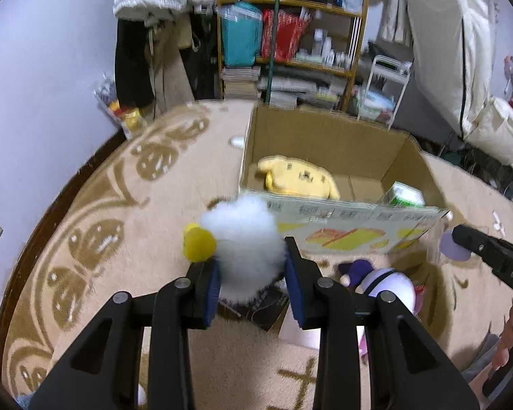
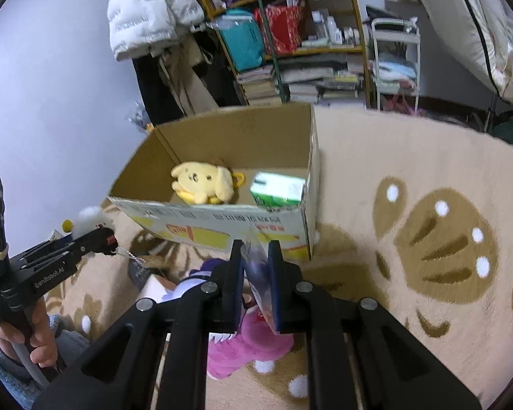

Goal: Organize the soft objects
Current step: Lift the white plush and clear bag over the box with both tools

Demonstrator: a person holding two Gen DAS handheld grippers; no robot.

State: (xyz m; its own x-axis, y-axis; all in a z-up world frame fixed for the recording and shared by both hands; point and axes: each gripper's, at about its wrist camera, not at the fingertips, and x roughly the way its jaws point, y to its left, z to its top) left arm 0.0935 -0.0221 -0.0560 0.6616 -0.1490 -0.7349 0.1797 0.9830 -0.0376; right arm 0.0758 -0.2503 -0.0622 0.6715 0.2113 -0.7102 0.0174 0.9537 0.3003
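My left gripper (image 1: 251, 266) is shut on a fluffy white plush with a yellow part (image 1: 242, 235), held above the carpet just short of the cardboard box (image 1: 325, 136). The plush also shows in the right wrist view (image 2: 89, 220). The box (image 2: 222, 130) holds a yellow plush (image 1: 297, 177) (image 2: 203, 184) and a green-white pack (image 1: 403, 196) (image 2: 277, 191). My right gripper (image 2: 256, 273) is shut on a thin clear plastic package (image 2: 256, 273) above a pink plush (image 2: 246, 345) on the carpet. A purple-white plush (image 1: 386, 282) lies in front of the box.
A beige patterned carpet (image 2: 410, 177) covers the floor. A wooden shelf (image 1: 290, 34) with bags and books stands behind the box, with a white rack (image 1: 383, 89) beside it. Clothes hang at the wall. A dark booklet (image 1: 266, 304) lies under the left gripper.
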